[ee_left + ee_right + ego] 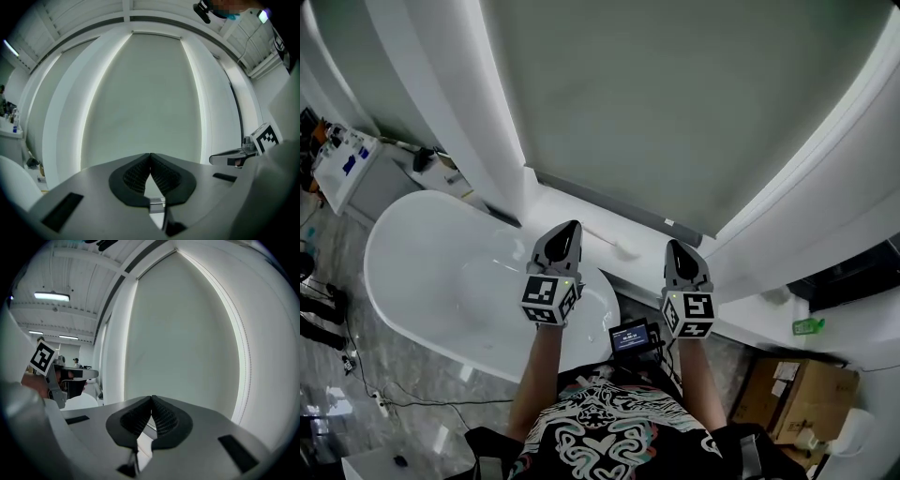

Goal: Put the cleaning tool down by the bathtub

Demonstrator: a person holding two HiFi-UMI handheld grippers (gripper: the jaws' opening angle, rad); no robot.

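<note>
Head view: the white bathtub (441, 272) fills the left, with a ledge (572, 211) behind it. The left claw (570, 228) and right claw (677, 246) are held level, each pressed together on nothing. The job looks finished: a pale cleaning tool (617, 246) apparently lies on the ledge beside the tub.

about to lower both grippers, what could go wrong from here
The shut, empty left gripper and right gripper hang near what looks like a slim white long-handled tool on the white ledge by the white oval bathtub; lowering could knock it off. Black cables on the grey floor could trip the person.
</note>
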